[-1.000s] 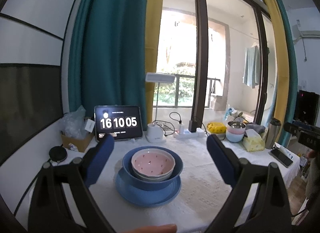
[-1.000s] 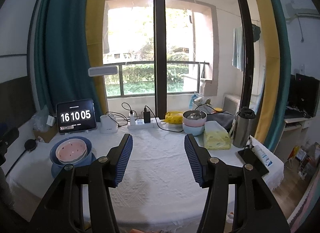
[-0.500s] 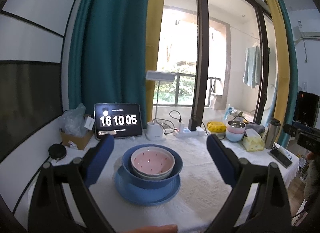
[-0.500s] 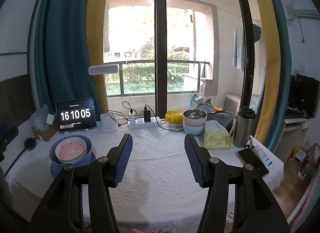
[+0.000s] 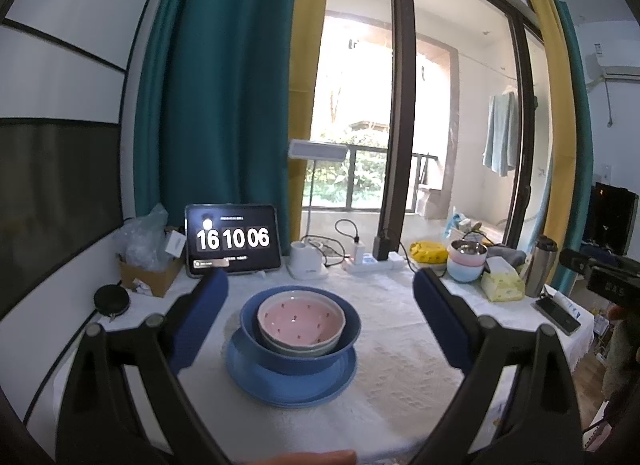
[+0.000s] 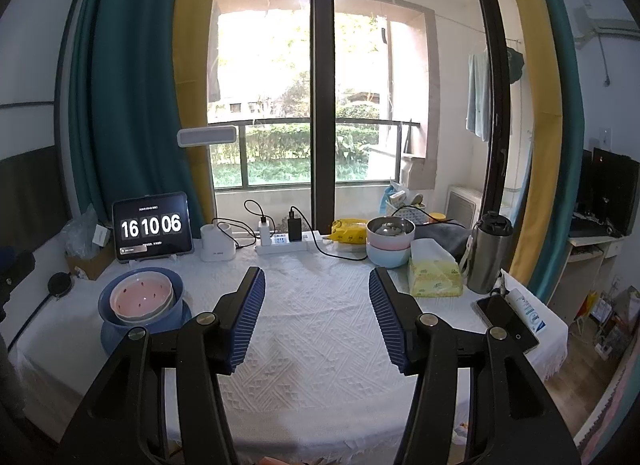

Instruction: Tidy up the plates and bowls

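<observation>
Both my left gripper [image 5: 320, 293] and right gripper [image 6: 317, 297] hung wide, empty (nothing grasped), facing the nested bowls [image 5: 301, 321] for stacking.

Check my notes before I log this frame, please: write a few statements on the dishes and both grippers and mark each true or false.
1. The pink bowl sits nested inside the blue bowl. True.
2. The blue bowl stands directly on the tablecloth. False: it rests on a blue plate.
3. The left gripper is shut on the blue plate. False: its jaws stand wide open on either side of the stack, touching nothing.
4. The right gripper is open and holds nothing. True.
5. The tissue box lies inside the blue bowl. False: it stands on the tablecloth at the right, beside a steel flask.
</observation>
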Tool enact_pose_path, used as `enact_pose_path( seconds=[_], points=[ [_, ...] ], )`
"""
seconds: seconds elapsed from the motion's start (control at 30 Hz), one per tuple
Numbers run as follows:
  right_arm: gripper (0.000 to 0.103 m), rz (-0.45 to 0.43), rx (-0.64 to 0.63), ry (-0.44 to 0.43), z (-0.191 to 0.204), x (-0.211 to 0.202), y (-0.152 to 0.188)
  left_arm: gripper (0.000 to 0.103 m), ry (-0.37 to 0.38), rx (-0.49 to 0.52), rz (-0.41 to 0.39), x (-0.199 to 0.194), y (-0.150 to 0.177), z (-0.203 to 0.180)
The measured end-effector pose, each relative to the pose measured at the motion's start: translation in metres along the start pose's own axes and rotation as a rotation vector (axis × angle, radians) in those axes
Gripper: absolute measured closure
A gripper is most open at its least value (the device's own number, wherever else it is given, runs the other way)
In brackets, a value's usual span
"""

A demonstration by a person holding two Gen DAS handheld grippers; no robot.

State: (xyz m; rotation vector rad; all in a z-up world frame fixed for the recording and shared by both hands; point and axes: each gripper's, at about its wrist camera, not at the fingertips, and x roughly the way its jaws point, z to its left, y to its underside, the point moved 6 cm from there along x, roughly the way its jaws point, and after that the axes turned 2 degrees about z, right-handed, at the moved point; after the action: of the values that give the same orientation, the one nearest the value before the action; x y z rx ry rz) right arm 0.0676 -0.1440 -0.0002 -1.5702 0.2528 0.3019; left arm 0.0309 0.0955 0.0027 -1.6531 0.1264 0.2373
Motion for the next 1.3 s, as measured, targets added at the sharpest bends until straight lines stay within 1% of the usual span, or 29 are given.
enact_pose_path(
  seconds=[0.9,1.3],
  points=[
    [0.045,0.000,0.001,-0.001,0.0005,0.0012,0.0014,0.008,-0.023,0.003,0.010,-0.0001,-0.0002,0.0027],
    [0.045,0.000,-0.003,-0.006,0.0012,-0.0006,0.0017,0.008,-0.022,0.004,0.013,0.0005,-0.0001,0.0036]
  ],
)
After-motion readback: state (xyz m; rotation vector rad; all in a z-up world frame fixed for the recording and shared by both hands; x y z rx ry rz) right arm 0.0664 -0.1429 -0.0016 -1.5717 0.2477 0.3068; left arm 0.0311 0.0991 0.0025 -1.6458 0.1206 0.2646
